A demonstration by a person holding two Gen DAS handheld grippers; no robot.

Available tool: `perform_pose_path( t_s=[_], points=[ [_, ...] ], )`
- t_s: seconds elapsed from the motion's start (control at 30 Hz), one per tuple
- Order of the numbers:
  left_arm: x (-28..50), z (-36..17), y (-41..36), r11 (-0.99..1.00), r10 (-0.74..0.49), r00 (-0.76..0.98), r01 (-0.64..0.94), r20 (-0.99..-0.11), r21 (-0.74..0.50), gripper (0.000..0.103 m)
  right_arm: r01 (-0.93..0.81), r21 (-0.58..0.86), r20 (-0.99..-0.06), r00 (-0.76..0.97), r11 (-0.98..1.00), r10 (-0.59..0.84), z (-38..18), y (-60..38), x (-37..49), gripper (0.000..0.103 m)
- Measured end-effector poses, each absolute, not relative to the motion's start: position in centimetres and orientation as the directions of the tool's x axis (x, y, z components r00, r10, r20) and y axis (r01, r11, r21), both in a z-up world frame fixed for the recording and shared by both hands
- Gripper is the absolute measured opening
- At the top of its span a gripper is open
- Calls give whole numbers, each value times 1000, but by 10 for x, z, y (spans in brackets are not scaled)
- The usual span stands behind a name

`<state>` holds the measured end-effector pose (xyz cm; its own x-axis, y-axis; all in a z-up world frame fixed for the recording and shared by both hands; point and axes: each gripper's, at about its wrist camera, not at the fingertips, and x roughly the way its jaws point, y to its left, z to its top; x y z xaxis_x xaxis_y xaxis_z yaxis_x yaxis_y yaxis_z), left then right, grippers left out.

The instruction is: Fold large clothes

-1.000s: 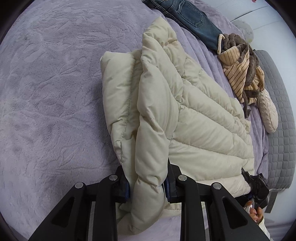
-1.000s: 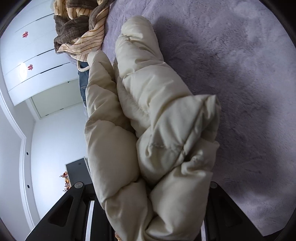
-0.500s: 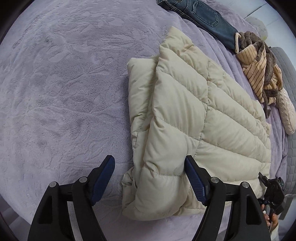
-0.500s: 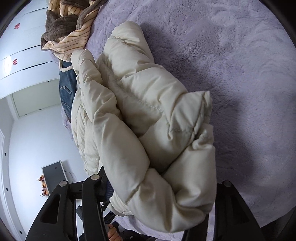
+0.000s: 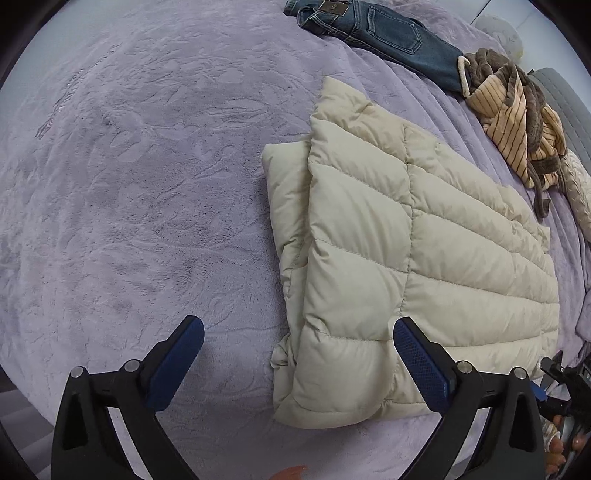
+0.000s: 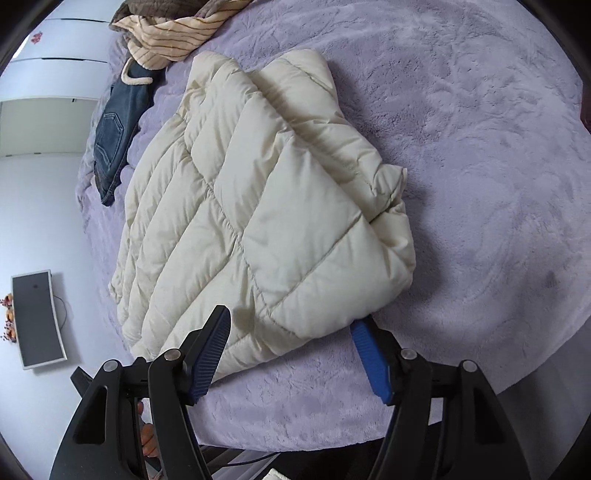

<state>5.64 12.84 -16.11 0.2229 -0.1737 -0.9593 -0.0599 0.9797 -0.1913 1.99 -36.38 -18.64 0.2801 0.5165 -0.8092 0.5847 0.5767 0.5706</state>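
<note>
Left wrist view: the cream puffer jacket [image 5: 406, 266] lies folded flat on the lilac blanket [image 5: 129, 184]. The left gripper [image 5: 295, 354] hangs over the jacket's near corner w/ jaws spread wide, having just been opening; nothing is gripped, and neither blue pad presses the fabric, though the right-hand pad overlaps the jacket's near edge in the picture. Beyond the jacket's far end lie jeans [image 5: 384, 33] and, right of those, a brown-and-tan striped garment [image 5: 517, 118]. Only this view shows the grey quilted edge [image 5: 569, 107] past the striped piece, plus the other gripper's black body at the jacket's near right corner.

Right wrist view: same jacket [image 6: 266, 206], seen from its other near corner. The right gripper [image 6: 295, 354] is parted approx. halfway, jaws just been opening, holding nothing; its right pad sits just beside the jacket's near corner. Only here: a white wardrobe [image 6: 44, 74] and a monitor [image 6: 37, 317] left of the jacket, off the bed.
</note>
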Motion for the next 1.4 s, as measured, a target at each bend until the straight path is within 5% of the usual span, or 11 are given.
perform_pose_path(
  t_s=[0.27,0.33,0.67,1.13,1.4],
  points=[
    [55,-162,142,977,-192,221,-48,-956,-207,103,524,573,-809,238,630,538,-174,-330,0,76],
    [55,-162,142,977,-194,221,-44,-956,-208,103,479,576,-808,208,663,551,-171,-315,1,89],
    [55,-163,151,972,-211,220,-51,-952,-227,103,256,585,-808,109,769,579,-155,-242,23,89],
    [83,-213,196,775,-570,140,-237,-810,-586,103,392,761,-592,94,517,800,-209,-177,43,89],
    [120,-235,151,747,-658,39,-94,-752,-659,103,448,740,-592,81,501,802,-234,-178,40,89]
  ],
)
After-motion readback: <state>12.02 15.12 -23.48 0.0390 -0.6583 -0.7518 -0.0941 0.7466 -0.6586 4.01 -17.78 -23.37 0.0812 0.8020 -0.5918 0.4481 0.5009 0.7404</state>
